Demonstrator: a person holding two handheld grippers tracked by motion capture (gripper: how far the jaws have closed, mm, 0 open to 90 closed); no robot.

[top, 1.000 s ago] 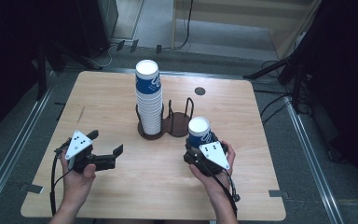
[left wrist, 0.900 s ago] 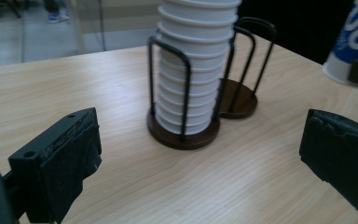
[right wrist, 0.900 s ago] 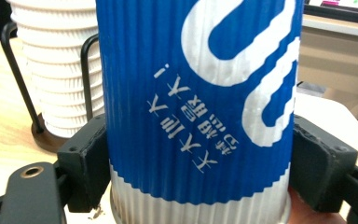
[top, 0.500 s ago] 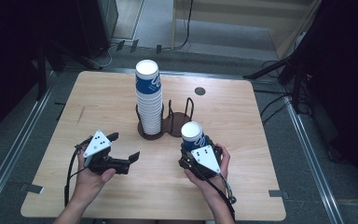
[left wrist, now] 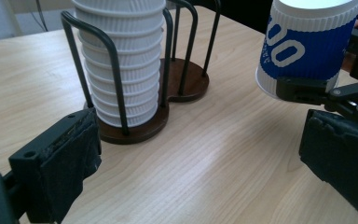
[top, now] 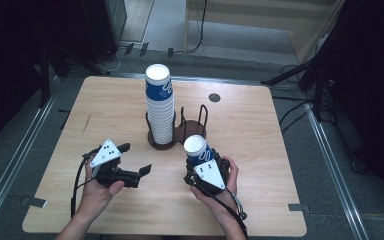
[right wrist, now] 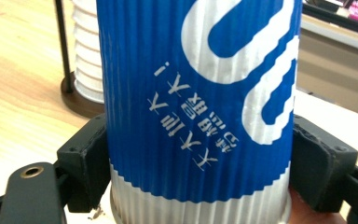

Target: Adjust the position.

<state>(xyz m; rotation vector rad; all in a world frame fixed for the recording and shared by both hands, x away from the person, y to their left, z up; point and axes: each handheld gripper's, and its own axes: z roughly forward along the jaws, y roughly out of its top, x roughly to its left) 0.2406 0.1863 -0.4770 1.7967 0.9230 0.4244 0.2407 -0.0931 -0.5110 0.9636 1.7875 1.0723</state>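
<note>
A blue-and-white ribbed paper cup (top: 197,149) is held mouth down above the table, and my right gripper (top: 203,164) is shut on its lower part. In the right gripper view the cup (right wrist: 200,107) sits between both pads (right wrist: 89,161). My left gripper (top: 136,159) is open at the left with nothing between its jaws, pointing toward the cup. From the left gripper view its wide-apart jaws frame the cup (left wrist: 307,42) at upper right. A tall stack of matching cups (top: 160,107) stands in the left ring of a dark wire holder (top: 192,131).
The holder's right ring (left wrist: 189,79) stands without cups, just beyond the held cup. A round dark grommet (top: 214,98) sits in the table's far right part. Bare wood lies along the near edge of the table (top: 160,210). Dark stands and cables surround the table.
My left gripper has slid right toward the table's middle. My right gripper has carried the cup a little left and nearer the front edge.
</note>
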